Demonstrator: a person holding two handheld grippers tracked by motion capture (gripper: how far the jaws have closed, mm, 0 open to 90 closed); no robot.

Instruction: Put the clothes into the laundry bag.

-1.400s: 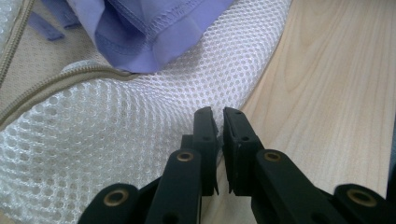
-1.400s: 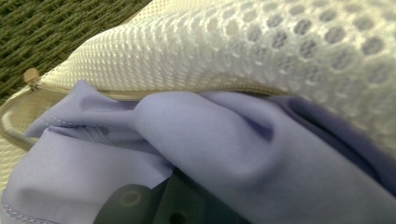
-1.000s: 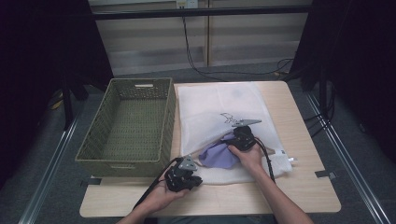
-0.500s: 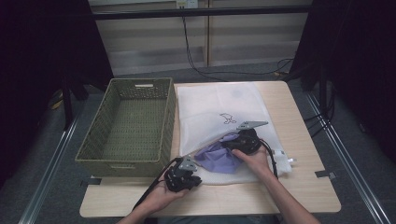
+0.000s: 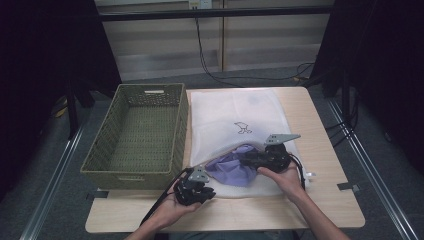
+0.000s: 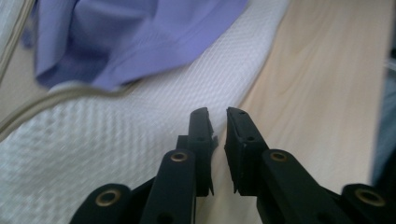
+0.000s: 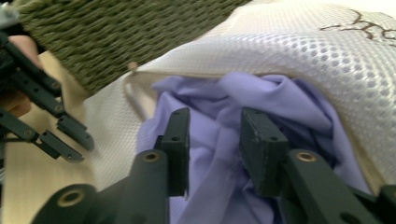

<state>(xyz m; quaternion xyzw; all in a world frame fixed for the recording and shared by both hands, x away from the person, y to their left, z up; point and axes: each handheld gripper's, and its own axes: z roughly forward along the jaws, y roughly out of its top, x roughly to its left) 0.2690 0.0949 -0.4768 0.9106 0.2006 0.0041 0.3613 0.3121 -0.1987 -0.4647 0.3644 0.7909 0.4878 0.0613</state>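
Between the right jaws, purple cloth [image 7: 219,140]

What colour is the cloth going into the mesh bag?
Lilac purple, plain. The cloth shows best in the right gripper view, at the mouth of the white bag.

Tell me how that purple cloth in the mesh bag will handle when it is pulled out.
The purple cloth lies bunched in soft folds, so it will likely flop and drape, not hold shape. It looks thin, so probably light. It sits in the mouth of the mesh bag, whose edge may drag along with it.
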